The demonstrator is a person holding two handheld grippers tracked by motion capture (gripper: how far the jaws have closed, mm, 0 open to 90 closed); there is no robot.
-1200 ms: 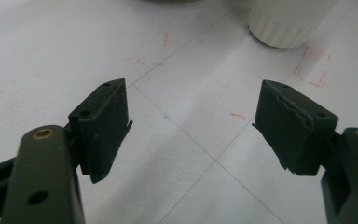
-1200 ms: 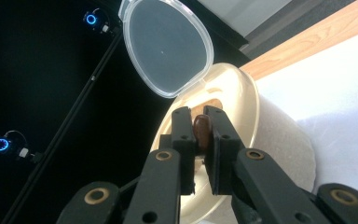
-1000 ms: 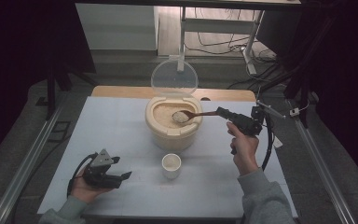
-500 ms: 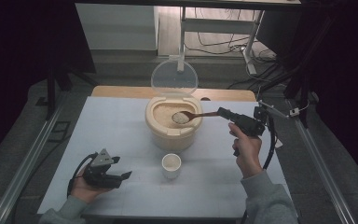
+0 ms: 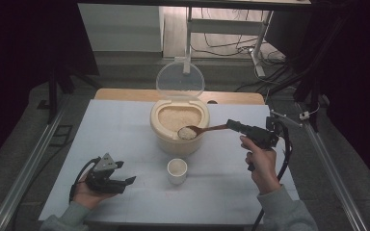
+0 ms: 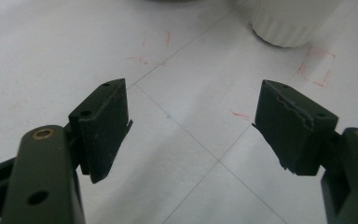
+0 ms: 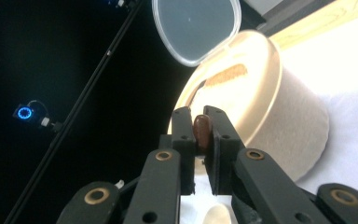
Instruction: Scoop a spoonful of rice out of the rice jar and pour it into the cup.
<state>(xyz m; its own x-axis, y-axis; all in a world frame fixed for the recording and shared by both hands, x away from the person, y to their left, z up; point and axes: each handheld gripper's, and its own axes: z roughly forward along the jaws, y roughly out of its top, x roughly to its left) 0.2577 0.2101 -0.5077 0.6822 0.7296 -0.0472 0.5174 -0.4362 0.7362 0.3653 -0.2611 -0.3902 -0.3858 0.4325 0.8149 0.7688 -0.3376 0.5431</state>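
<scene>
One spoonful of rice is loaded and lifted, so I'd say the scoop is done and the pour is left. Right claw (image 5: 232,124) is pinching the wooden spoon (image 5: 200,130) by its handle, bowl hovering over the rice container's (image 5: 178,139) near rim. White cup (image 5: 177,170) sits below and left of that claw, empty as far as I can tell. Left claw (image 5: 125,182) rests spread on the table (image 5: 125,125), plenty of open room around it.

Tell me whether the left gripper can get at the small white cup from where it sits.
Probably yes. The left gripper rests on the table with fingers open, and bare tabletop lies between it and the white cup; nothing stands in the way.
</scene>
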